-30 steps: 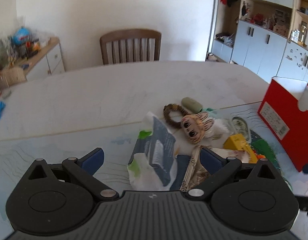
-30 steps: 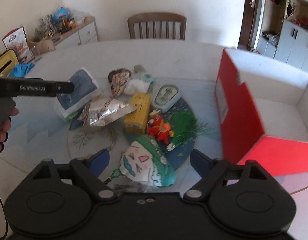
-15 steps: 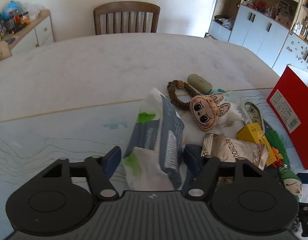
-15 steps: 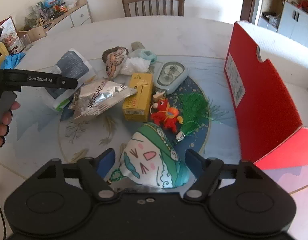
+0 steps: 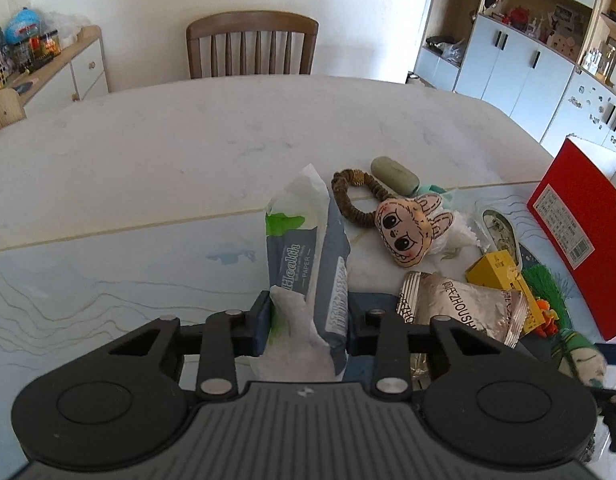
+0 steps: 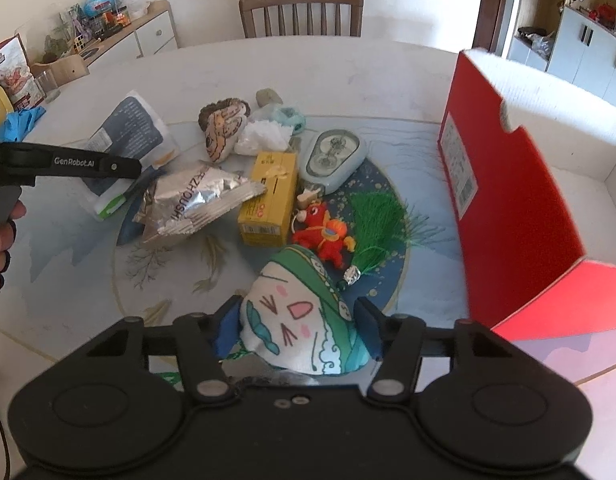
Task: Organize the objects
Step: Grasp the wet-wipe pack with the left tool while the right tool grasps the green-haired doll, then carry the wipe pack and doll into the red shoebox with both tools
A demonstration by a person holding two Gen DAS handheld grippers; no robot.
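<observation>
1. The left claw (image 5: 308, 320) is closing on the near end of the tissue pack (image 5: 308, 264). Both blue pads already touch its sides, and the soft wrap bulges between them, so I judge this a grip taken low on the pack's end to lift it clear of the pile.
2. The right claw (image 6: 295, 328) is closing round the green-hooded plush (image 6: 303, 312). The plush fills the gap, and both pads seem to meet its sides.
3. Both claws point steeply down at the counter (image 5: 187, 140), which suits picking things off a flat top.
4. The red box (image 6: 508, 184) stands open to the right of the right claw, close beside the pile. I take it for the place where the things are to go.
5. Ahead of the right claw lie a red toy (image 6: 324, 232), a green tassel (image 6: 376, 216), a yellow carton (image 6: 269, 200) and a foil packet (image 6: 195, 204).
6. Writing: the tissue pack reads "Health" and "PAPER"; the foil packet shows "ZHOUSH"; the left claw's arm carries "GenRobot.AI". The box's white label is too small to read.
</observation>
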